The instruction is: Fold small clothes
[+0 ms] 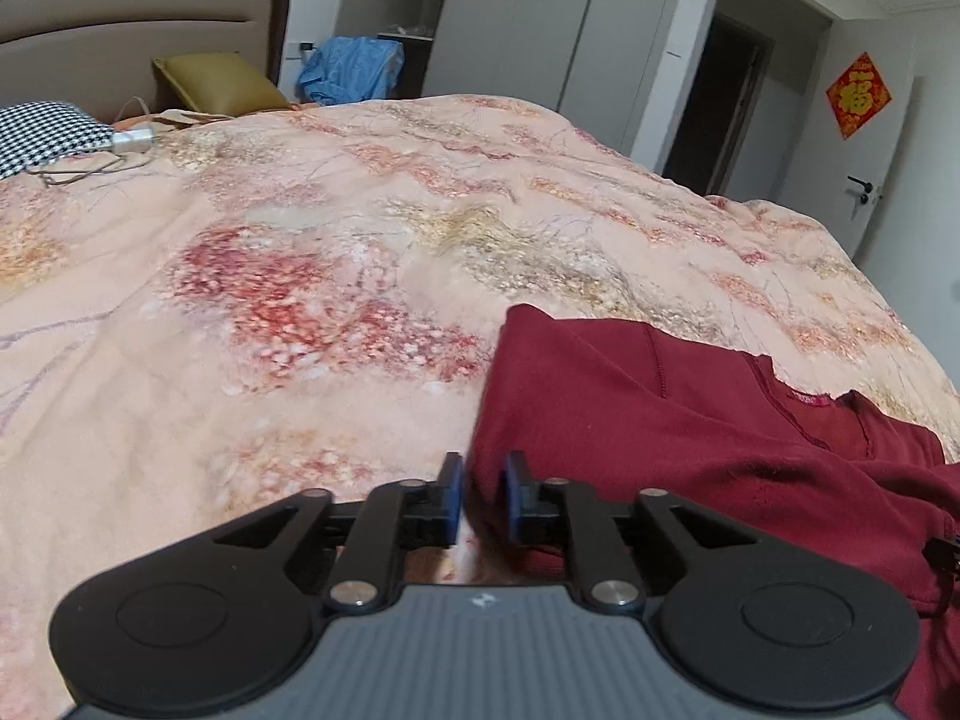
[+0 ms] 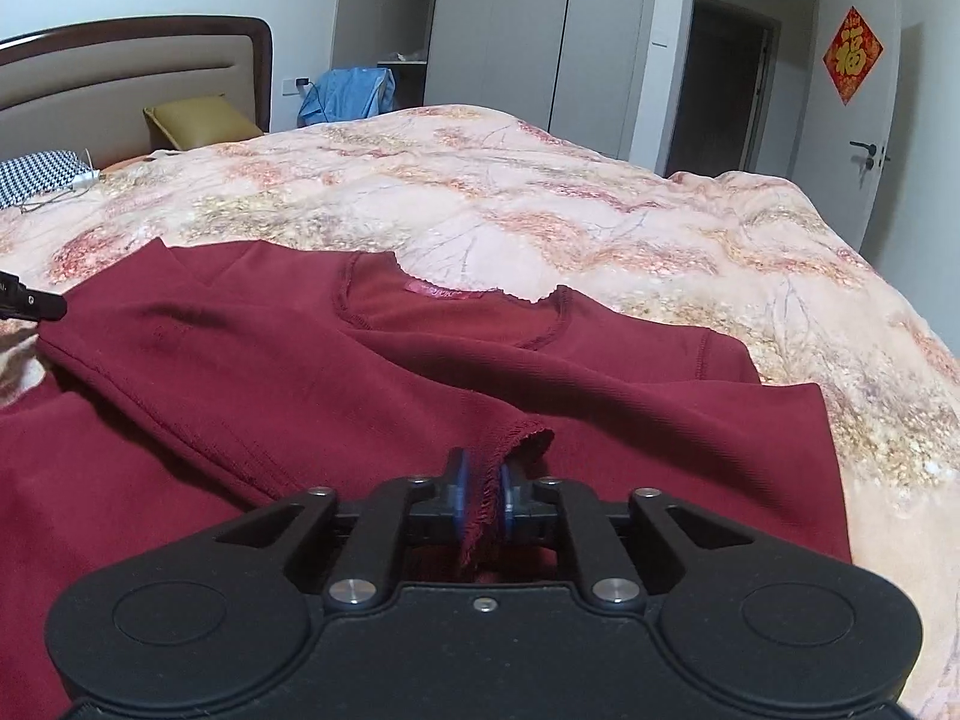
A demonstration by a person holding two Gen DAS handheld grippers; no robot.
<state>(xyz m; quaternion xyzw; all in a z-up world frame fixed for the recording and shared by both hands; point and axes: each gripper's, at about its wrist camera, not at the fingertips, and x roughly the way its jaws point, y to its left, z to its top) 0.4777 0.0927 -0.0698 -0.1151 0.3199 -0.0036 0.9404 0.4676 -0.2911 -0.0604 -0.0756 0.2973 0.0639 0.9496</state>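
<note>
The right hand-held gripper [image 2: 481, 501] is clamped on the frayed cuff of a sleeve [image 2: 300, 384] folded across the dark red long-sleeved shirt [image 2: 600, 372]. The left hand-held gripper [image 1: 483, 501] has its blue pads slightly apart at the shirt's [image 1: 660, 420] left edge, gripping nothing visible. The shirt lies flat on the bed's floral quilt [image 1: 300, 252]. Farther back stand an olive cushion [image 2: 198, 120], the headboard [image 2: 120, 72] and grey wardrobes [image 2: 498, 30].

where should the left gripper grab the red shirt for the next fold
Take the red shirt at its near left edge, coming in low from the left over the bedspread. That edge lies straight and free beside the left gripper; the right gripper already pinches the sleeve cuff.
</note>
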